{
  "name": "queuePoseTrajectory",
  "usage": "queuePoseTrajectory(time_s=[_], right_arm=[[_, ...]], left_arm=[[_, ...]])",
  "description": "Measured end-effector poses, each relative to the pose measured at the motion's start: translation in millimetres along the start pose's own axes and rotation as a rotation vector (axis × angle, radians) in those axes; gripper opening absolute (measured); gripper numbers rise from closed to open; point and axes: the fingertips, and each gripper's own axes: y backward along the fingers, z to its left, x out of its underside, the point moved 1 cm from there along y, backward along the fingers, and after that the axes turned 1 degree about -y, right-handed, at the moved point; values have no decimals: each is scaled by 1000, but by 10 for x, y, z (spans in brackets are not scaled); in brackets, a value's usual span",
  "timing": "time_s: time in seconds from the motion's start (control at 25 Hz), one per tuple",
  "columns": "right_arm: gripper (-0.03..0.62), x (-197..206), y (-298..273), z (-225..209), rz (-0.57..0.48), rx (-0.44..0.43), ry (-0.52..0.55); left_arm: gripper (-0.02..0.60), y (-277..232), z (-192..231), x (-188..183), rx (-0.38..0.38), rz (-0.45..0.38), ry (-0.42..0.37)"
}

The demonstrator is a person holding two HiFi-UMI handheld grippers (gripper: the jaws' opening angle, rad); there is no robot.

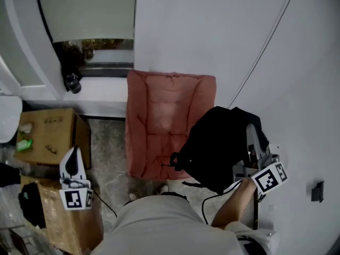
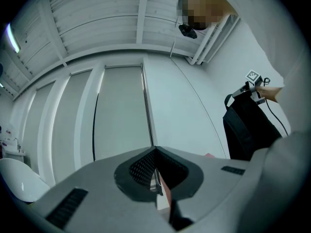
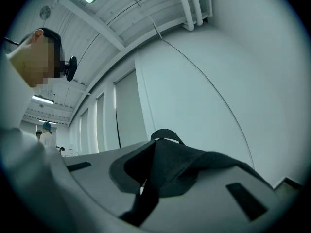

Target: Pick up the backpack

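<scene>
The black backpack [image 1: 218,147] hangs in the air at the right, in front of the white wall, with my right gripper [image 1: 252,129] holding it from above by its top. In the right gripper view the jaws are shut on a black strap [image 3: 167,161], whose loop rises just past them. The left gripper view shows the backpack [image 2: 249,126] dangling below that gripper, at the far right. My left gripper [image 1: 73,152] is off to the left over the boxes, well away from the backpack. Its jaws [image 2: 156,179] are shut and hold nothing.
A pink padded cushion [image 1: 159,121] lies on the floor against the wall, just left of the backpack. Cardboard boxes [image 1: 50,134] stand at the left under my left gripper. A window sill [image 1: 101,89] is at the back, and a thin cable [image 1: 265,47] runs down the wall.
</scene>
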Motion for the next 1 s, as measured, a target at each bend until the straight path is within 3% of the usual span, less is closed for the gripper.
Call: queuePoseTrajectory(time_s=[0.24,0.64,1.0], right_arm=[[28,-71,256,-122,-18,86,56],[29,-76,572,-335,-15,171,16],[29,-37,692,-427,-14,231,21]], left_arm=[[17,29,47,-27,-14,-2,-7],[17,129,177,-68,-45,13,4],[16,55,156,-150,-26,4,-20]])
